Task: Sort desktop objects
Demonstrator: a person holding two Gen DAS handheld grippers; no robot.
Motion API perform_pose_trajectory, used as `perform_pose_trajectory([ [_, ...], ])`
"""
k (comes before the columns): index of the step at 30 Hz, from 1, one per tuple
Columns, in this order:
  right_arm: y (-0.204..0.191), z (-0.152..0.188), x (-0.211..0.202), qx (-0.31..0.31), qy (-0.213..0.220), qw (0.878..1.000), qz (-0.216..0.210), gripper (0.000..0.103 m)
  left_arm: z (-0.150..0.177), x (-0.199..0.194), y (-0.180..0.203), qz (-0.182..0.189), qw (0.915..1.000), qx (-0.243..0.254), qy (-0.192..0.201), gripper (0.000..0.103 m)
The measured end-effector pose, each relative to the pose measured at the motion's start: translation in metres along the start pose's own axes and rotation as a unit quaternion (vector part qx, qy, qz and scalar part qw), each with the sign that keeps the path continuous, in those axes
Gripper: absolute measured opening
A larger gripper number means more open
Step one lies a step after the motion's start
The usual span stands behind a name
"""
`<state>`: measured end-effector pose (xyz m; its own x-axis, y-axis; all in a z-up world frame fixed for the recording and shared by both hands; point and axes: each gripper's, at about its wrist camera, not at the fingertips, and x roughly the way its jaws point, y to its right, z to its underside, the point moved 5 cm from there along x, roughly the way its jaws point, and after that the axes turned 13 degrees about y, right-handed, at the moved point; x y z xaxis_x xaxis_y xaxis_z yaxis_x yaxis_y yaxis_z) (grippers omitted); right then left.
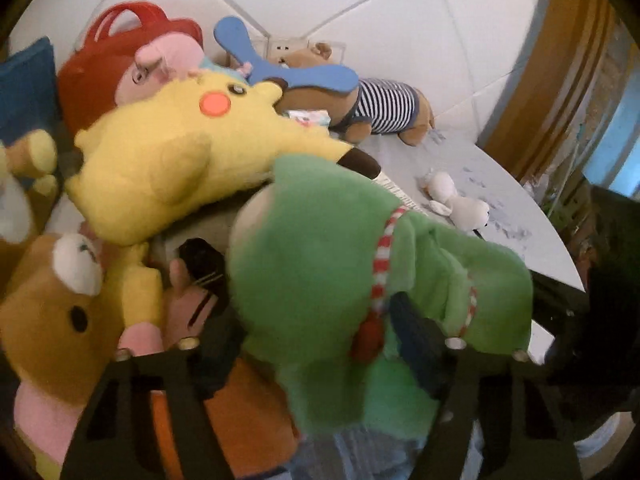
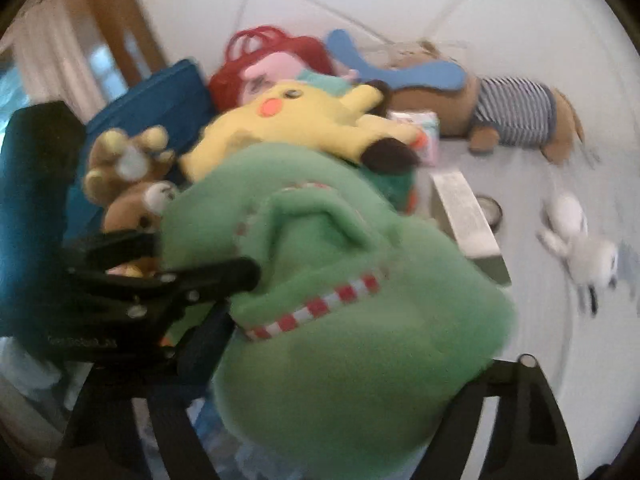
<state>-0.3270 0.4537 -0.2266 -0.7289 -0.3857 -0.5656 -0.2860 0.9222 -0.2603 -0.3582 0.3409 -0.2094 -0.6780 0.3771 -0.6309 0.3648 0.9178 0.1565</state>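
Your left gripper (image 1: 320,336) has its two fingers spread fairly wide with the green plush toy (image 1: 360,264) bulging between them; one dark finger (image 1: 416,328) presses into the fleece beside the red-and-white striped band, so it holds the toy. From the right wrist view the same gripper reaches in from the left side and bites the edge of the green plush toy (image 2: 344,304).

Your right gripper (image 2: 320,420) is tilted up under the toy. Its fingers stand far apart, but the green bulk covers the tips, so you cannot tell whether it grips or merely lies against the toy.

The toy is lifted above the near part of the table (image 1: 512,200), in front of the heap.

Behind it, the yellow plush (image 1: 180,152) lies across the pile, its dark-tipped ear touching the green toy. A red bag (image 1: 104,60) and a blue cushion (image 1: 24,92) stand at the table's far left edge by the wall. A brown bear (image 1: 56,320) sits against your left gripper's outer side. A brown dog in a striped shirt (image 1: 380,108) lies along the far edge, with a blue flat piece (image 1: 280,68) over its head. A small white plush (image 1: 460,204) lies alone near the right edge, well apart from the heap.
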Motion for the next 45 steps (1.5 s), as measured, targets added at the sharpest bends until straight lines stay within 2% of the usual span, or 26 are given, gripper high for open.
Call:
perform_pose_trajectory([
  [3,0.005,0.006,-0.002,0.017,-0.02,1.0,0.012,0.068,0.009,-0.004,-0.008,-0.022,0.9996,0.0,-0.017,0.055],
  [7,0.024,0.021,-0.015,0.049,-0.031,0.998,0.034,0.068,0.018,-0.02,-0.02,-0.045,0.9988,0.009,-0.016,0.055],
  [9,0.038,0.029,-0.026,0.069,-0.034,0.996,0.049,0.069,0.012,-0.028,-0.025,-0.046,0.9988,0.016,-0.009,0.067],
  [10,0.043,0.029,-0.031,0.075,-0.032,0.995,0.057,0.072,0.009,-0.03,-0.026,-0.053,0.9984,0.022,-0.003,0.081],
  [11,0.048,0.03,-0.036,0.08,-0.03,0.994,0.065,0.077,0.005,-0.033,-0.028,-0.061,0.9977,0.03,0.004,0.088],
  [12,0.049,0.029,-0.042,0.082,-0.026,0.994,0.071,0.079,0.0,-0.034,-0.029,-0.065,0.9971,0.039,0.012,0.089],
  [13,0.048,0.03,-0.047,0.085,-0.023,0.994,0.072,0.086,-0.004,-0.033,-0.03,-0.064,0.9968,0.045,0.015,0.089],
  [14,0.046,0.031,-0.053,0.088,-0.02,0.993,0.073,0.102,-0.007,-0.031,-0.031,-0.062,0.9966,0.051,0.018,0.089],
  [16,0.038,0.035,-0.058,0.095,-0.012,0.994,0.057,0.103,-0.014,-0.023,-0.033,-0.051,0.9969,0.057,0.017,0.089],
  [19,0.025,0.04,-0.05,0.088,-0.011,0.995,0.054,0.103,-0.021,-0.005,-0.031,-0.022,0.998,0.059,0.006,0.089],
  [21,0.023,0.049,-0.033,0.089,-0.034,0.994,0.062,0.103,-0.021,0.01,-0.027,-0.011,0.9979,0.063,-0.006,0.09],
  [22,0.022,0.052,-0.026,0.088,-0.041,0.993,0.063,0.103,-0.019,0.019,-0.025,-0.006,0.9977,0.065,-0.015,0.094],
  [23,0.021,0.054,-0.018,0.085,-0.042,0.993,0.063,0.103,-0.017,0.028,-0.022,-0.002,0.9975,0.067,-0.023,0.103],
  [26,0.019,0.056,0.006,0.059,-0.037,0.996,0.061,0.103,-0.008,0.045,-0.015,0.042,0.9971,0.046,-0.043,0.103],
  [31,0.064,0.027,-0.002,0.034,-0.013,0.995,0.093,0.103,0.004,0.059,0.012,0.092,0.9919,0.065,-0.058,0.103],
  [33,0.098,0.022,-0.01,0.06,-0.016,0.993,0.104,0.103,0.005,0.066,0.019,0.101,0.9908,0.066,-0.061,0.103],
  [36,0.117,0.02,-0.017,0.092,-0.01,0.993,0.078,0.103,0.0,0.076,0.023,0.095,0.9927,0.054,-0.051,0.103],
  [40,0.112,0.017,-0.016,0.105,0.008,0.994,0.038,0.103,-0.005,0.08,0.028,0.099,0.9928,0.055,-0.039,0.103],
  [43,0.12,0.014,0.005,0.14,0.029,0.99,0.016,0.103,-0.005,0.084,0.031,0.089,0.9933,0.066,-0.031,0.103],
  [45,0.122,0.012,0.018,0.148,0.033,0.988,0.002,0.103,-0.006,0.086,0.029,0.082,0.9943,0.064,-0.027,0.099],
])
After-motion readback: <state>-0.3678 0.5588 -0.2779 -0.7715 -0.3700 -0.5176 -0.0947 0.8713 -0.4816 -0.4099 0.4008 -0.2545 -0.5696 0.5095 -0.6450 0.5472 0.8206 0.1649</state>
